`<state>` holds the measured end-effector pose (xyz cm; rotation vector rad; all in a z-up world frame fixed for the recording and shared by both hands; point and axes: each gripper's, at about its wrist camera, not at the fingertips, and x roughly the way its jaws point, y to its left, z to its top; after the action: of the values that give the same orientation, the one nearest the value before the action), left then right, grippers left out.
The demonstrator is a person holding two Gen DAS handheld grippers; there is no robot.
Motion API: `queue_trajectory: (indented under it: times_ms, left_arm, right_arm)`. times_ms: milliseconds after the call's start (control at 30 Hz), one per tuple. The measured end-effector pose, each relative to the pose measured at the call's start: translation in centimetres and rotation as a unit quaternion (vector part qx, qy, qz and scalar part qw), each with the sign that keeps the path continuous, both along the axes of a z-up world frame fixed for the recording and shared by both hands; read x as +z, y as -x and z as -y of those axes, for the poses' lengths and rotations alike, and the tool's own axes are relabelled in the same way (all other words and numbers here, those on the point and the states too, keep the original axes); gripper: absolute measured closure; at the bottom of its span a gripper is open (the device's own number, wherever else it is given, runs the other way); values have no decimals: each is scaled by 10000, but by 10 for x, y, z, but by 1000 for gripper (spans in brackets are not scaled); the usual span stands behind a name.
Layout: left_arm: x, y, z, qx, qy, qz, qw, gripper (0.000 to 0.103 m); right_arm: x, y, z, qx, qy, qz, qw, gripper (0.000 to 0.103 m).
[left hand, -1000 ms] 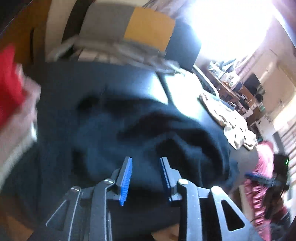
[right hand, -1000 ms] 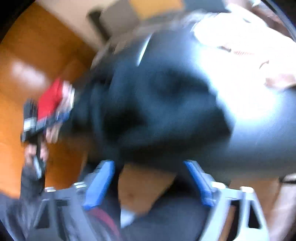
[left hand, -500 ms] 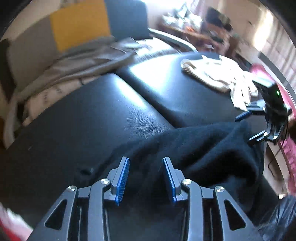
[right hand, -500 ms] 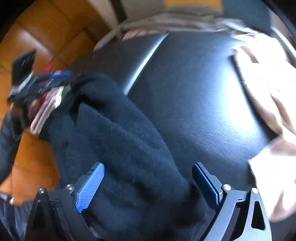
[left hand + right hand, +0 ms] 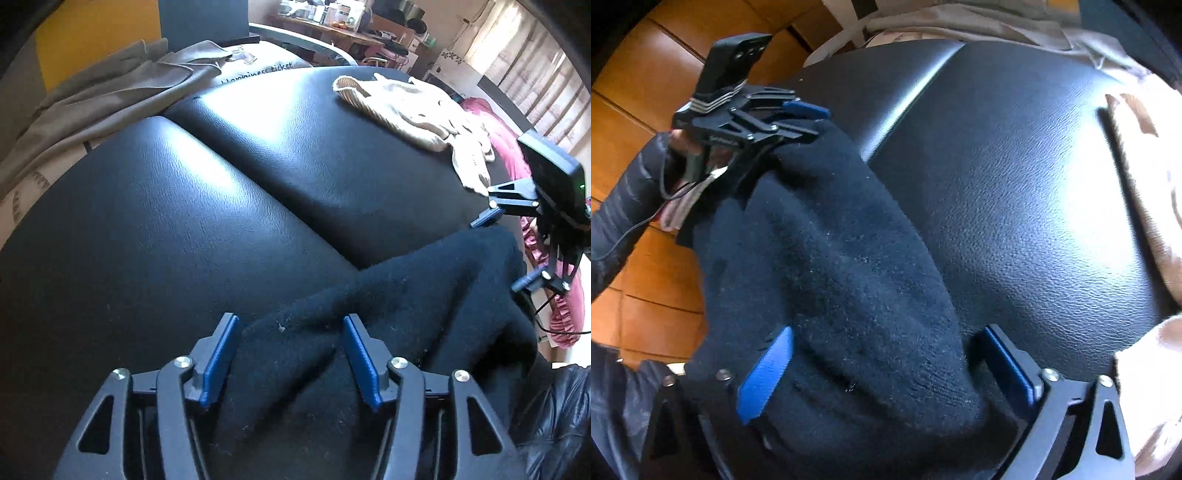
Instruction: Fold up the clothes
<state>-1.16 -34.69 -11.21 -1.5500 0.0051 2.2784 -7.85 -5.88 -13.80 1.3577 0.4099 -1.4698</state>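
Observation:
A dark navy knit garment lies bunched along the near edge of the black padded table. My left gripper points down over one end. A fold sits between its jaws, the blue pad faces stay bare, and a sliver of table shows beside the left pad. In the right wrist view that left gripper rests at the garment's far end. My right gripper straddles the other end. Its jaws are closing on a thick roll of fabric, with a thin gap at the right pad.
A cream knit garment lies at the table's far right. Grey-beige cloth drapes over the back left edge, and pink fabric hangs off to the right. Orange wooden floor shows on the left, crossed by a person's dark sleeve.
Both grippers swung across and came down onto the garment's ends. The right jaws have narrowed around the fabric roll. The left jaws look about the same width.

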Motion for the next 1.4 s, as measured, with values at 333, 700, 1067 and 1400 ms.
queue_trajectory:
  times_ms: [333, 700, 1067, 1400]
  left_arm:
    - [103, -52, 18, 1298, -57, -1860, 9739, 92]
    - [78, -134, -22, 1775, -114, -2045, 9626, 91]
    - [8, -236, 17, 3511, -1322, -1056, 9209, 87]
    - [24, -204, 58, 3756, -1994, -1031, 8992, 69]
  right_arm:
    - [76, -7, 19, -68, 140, -1482, 9888, 78]
    - [106, -85, -16, -27, -274, -4207, 9068, 26]
    - [45, -101, -78, -1449, -178, -2214, 9642, 27]
    - [65, 12, -24, -2343, 898, -979, 9631, 9]
